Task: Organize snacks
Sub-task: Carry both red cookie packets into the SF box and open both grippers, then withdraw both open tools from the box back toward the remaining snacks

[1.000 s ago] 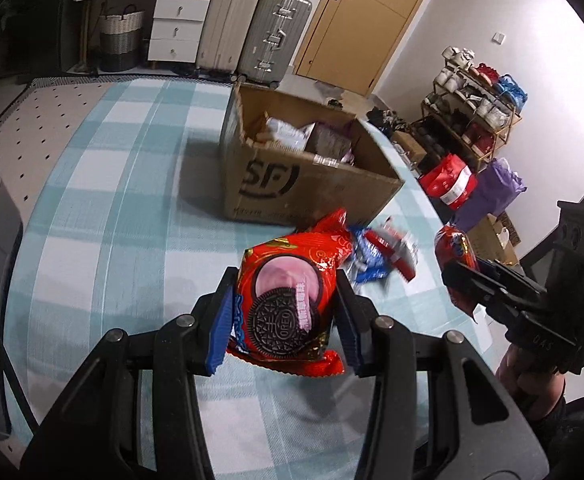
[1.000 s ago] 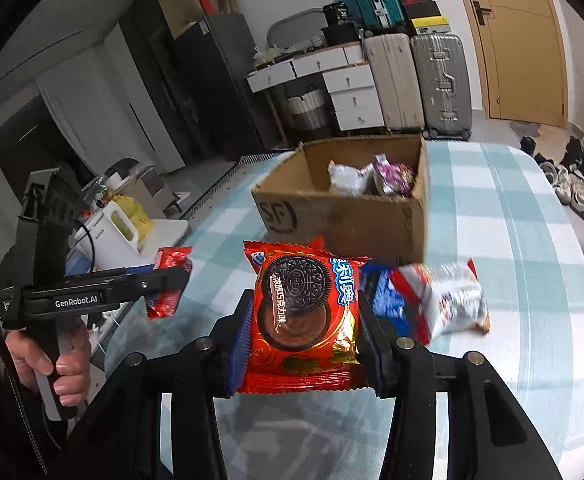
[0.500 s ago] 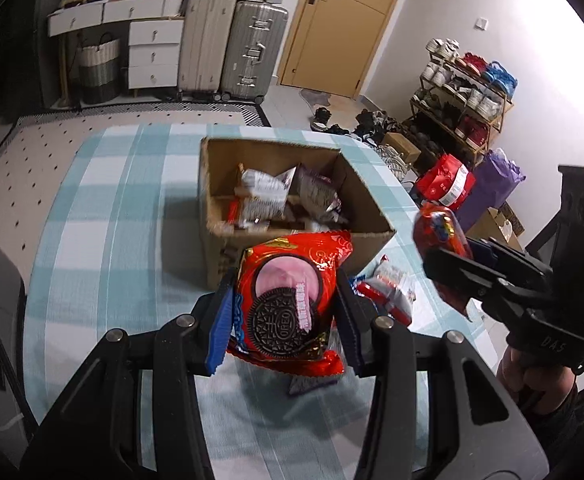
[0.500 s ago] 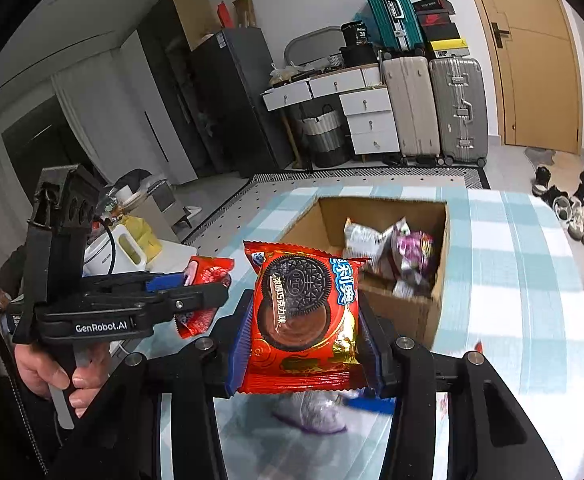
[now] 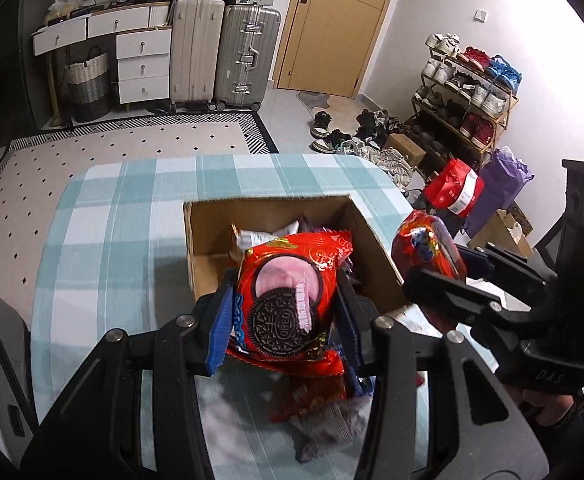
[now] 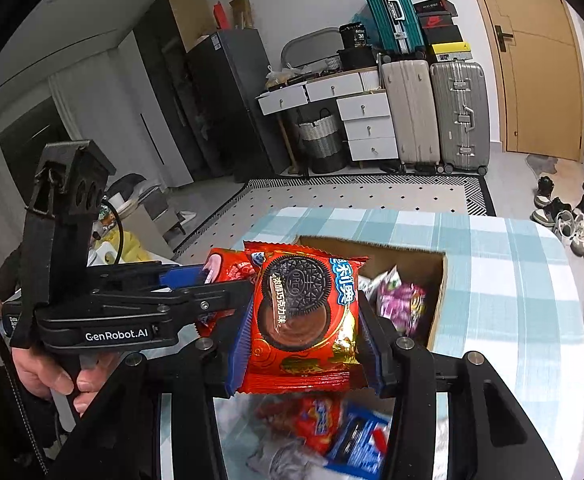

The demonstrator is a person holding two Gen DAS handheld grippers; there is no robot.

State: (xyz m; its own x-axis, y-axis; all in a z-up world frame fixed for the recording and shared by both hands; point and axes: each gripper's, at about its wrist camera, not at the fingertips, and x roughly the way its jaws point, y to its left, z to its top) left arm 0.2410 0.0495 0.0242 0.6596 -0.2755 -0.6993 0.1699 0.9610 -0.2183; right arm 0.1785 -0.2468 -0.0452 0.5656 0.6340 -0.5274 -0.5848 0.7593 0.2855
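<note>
My left gripper [image 5: 283, 312] is shut on a red Oreo packet with a pink filling picture [image 5: 287, 300], held over the near rim of the open cardboard box [image 5: 207, 232]. My right gripper [image 6: 304, 320] is shut on a red Oreo packet with a chocolate filling picture [image 6: 304, 312], also raised just before the box [image 6: 438, 312]. Each gripper shows in the other's view: the right one [image 5: 432, 268] at the box's right, the left one [image 6: 211, 280] at the box's left. Several snack packets [image 6: 396, 300] lie inside the box.
Loose snack packets [image 6: 332, 428] lie blurred on the teal checked tablecloth [image 5: 111, 240] beneath the grippers. A hand [image 6: 47, 376] holds the left gripper's handle. Suitcases [image 5: 219, 52], drawers and a shoe rack [image 5: 464, 92] stand on the floor beyond the table.
Both grippers have risen and moved forward with their packets, from short of the box to its near rim. The loose packets on the cloth now lie below and behind the fingertips.
</note>
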